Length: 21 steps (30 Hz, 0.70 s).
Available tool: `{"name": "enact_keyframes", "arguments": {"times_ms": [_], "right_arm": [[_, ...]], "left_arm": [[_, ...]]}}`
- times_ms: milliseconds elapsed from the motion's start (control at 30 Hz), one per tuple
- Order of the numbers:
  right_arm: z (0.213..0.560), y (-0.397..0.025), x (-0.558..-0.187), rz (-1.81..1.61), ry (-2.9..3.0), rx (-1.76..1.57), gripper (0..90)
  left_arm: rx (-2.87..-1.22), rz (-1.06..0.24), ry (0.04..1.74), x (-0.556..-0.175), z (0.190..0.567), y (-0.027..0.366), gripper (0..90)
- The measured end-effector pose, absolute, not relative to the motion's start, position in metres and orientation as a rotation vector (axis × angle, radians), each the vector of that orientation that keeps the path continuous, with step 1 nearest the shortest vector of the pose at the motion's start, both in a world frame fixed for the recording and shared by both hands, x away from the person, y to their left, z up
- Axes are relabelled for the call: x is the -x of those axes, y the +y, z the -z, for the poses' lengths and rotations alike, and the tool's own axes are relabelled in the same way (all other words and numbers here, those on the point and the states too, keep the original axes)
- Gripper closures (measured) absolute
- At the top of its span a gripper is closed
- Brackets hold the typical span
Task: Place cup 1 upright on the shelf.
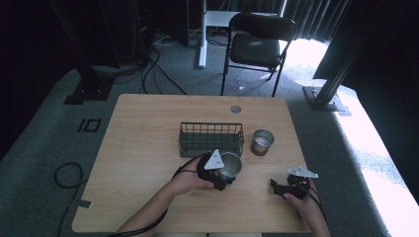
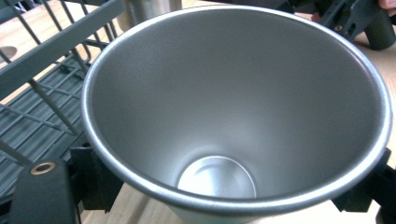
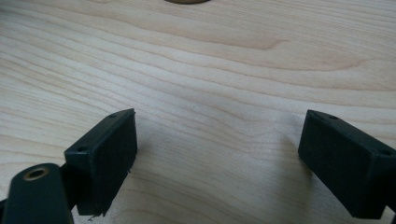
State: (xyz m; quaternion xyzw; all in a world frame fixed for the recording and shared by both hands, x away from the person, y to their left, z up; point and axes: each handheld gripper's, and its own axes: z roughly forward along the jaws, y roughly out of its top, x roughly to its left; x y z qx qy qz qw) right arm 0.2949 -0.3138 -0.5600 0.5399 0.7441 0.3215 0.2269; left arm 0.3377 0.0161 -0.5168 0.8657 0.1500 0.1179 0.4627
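Note:
A steel cup (image 1: 230,166) stands on the wooden table (image 1: 143,148) just in front of a dark wire basket (image 1: 211,138). My left gripper (image 1: 220,177) is shut on it. In the left gripper view the cup (image 2: 233,93) opens toward the camera, its empty inside showing, with one black jaw on each side of its wall. A second steel cup (image 1: 262,141) stands right of the basket. My right gripper (image 1: 279,187) rests low over the table near the front right. It stands open over bare wood (image 3: 219,70) with nothing between its jaws.
The basket (image 2: 42,93) lies close on the left in the left gripper view, with the second cup (image 2: 149,7) behind. A small round hole (image 1: 235,109) sits near the table's far edge. A black chair (image 1: 257,44) stands beyond the table.

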Motion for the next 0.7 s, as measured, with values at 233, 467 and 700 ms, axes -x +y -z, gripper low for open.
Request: {"name": "enact_keyframes", "arguments": {"times_ms": [233,467,700], "right_arm": [[0.560,-0.314,-0.295,-0.886,2.050,-1.488,11.1],[0.560,-0.314,-0.295,-0.885,2.050,-1.488,11.1],[0.560,-0.314,-0.295,-0.886,2.050,-1.488,11.1]], "left_arm": [[-2.128,-0.280,0.380,-0.337,0.513,0.018,16.0],[-2.107,-0.283,0.388,-0.336,0.502,0.023,16.0],[-2.096,-0.285,0.395,-0.334,0.493,0.027,16.1]]}}
